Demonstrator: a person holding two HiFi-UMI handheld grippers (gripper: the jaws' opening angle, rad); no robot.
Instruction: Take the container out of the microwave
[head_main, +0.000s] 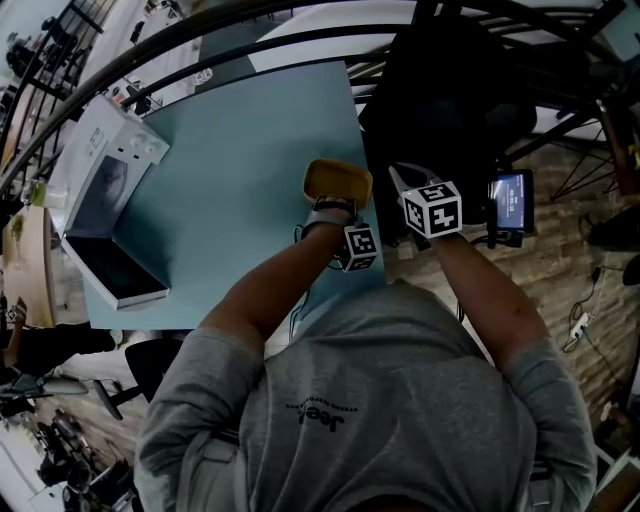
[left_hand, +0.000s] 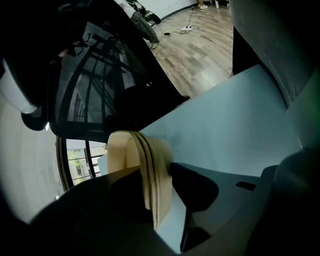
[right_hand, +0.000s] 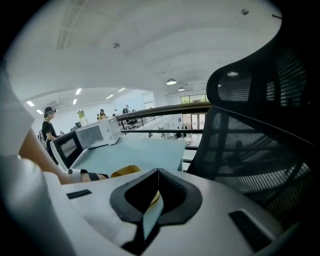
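In the head view my left gripper is shut on the near rim of a tan container, low over the right edge of the light blue table. The left gripper view shows the container's rim pinched between the dark pads of that gripper. The white microwave stands far left on the table with its door swung open. Just right of the container, past the table's edge, my right gripper holds nothing. In the right gripper view that gripper has its pads together.
A black mesh office chair stands right of the table, close to my right gripper, and fills the right side of the right gripper view. A small lit screen sits beside it. Dark railings run behind the table. People stand beyond the microwave.
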